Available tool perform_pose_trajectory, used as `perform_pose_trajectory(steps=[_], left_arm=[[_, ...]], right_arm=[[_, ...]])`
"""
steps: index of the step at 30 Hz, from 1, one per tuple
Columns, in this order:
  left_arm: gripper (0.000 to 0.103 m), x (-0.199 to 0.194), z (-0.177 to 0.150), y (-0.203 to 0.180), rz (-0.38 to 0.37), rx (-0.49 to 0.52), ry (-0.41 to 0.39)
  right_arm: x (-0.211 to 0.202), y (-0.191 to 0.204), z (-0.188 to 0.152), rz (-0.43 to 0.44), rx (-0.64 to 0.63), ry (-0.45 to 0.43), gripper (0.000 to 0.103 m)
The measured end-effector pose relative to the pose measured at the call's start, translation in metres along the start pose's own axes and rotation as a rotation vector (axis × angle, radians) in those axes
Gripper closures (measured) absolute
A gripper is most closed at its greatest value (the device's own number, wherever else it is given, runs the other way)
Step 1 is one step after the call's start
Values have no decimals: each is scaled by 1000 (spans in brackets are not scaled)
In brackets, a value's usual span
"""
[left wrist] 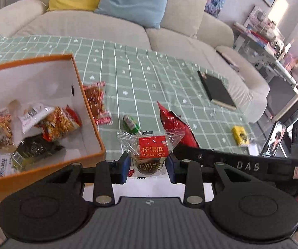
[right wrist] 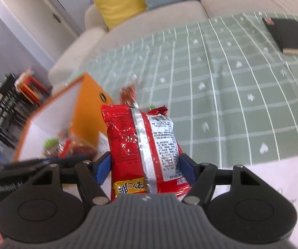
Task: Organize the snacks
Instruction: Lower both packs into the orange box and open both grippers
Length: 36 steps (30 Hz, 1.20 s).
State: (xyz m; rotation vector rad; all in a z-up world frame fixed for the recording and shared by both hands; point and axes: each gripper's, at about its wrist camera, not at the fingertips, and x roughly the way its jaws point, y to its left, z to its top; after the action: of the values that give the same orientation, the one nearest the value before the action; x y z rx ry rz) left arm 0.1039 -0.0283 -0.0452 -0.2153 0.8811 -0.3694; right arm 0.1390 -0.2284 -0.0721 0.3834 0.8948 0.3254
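My left gripper (left wrist: 147, 167) is shut on a small clear snack packet with a red label (left wrist: 152, 151), held above the table's near edge. To its left stands an orange box (left wrist: 90, 112) with white inside, holding several snack packets (left wrist: 55, 122). My right gripper (right wrist: 144, 166) is shut on a large red snack bag (right wrist: 140, 145), its silver seam and printed back facing the camera. That red bag (left wrist: 175, 126) also shows in the left wrist view, beyond the right gripper's arm. A red packet (left wrist: 96, 101) and a small green one (left wrist: 130, 123) lie on the green checked cloth (left wrist: 149, 78).
A black notebook (left wrist: 217, 90) lies on the cloth at the right, with a yellow item (left wrist: 240, 136) nearer. A beige sofa (left wrist: 107, 25) with yellow and blue cushions runs behind the table. White paper (right wrist: 273, 176) lies at the near edge. Shelves stand at far right.
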Motion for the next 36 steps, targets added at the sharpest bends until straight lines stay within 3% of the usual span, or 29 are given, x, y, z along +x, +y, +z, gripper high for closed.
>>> perform_pose_trajectory(steps=[7, 14, 23, 36], left_arm=[[63, -30, 19, 26, 20, -62, -101], [63, -51, 35, 71, 119, -133, -151], [63, -65, 48, 133, 308, -168, -106], [63, -37, 48, 185, 453, -132, 34]], right_arm=[[-6, 44, 30, 56, -75, -60, 38], [16, 103, 46, 144, -182, -37, 38], [71, 174, 54, 161, -338, 49, 38], [147, 228, 47, 9, -517, 146, 38]])
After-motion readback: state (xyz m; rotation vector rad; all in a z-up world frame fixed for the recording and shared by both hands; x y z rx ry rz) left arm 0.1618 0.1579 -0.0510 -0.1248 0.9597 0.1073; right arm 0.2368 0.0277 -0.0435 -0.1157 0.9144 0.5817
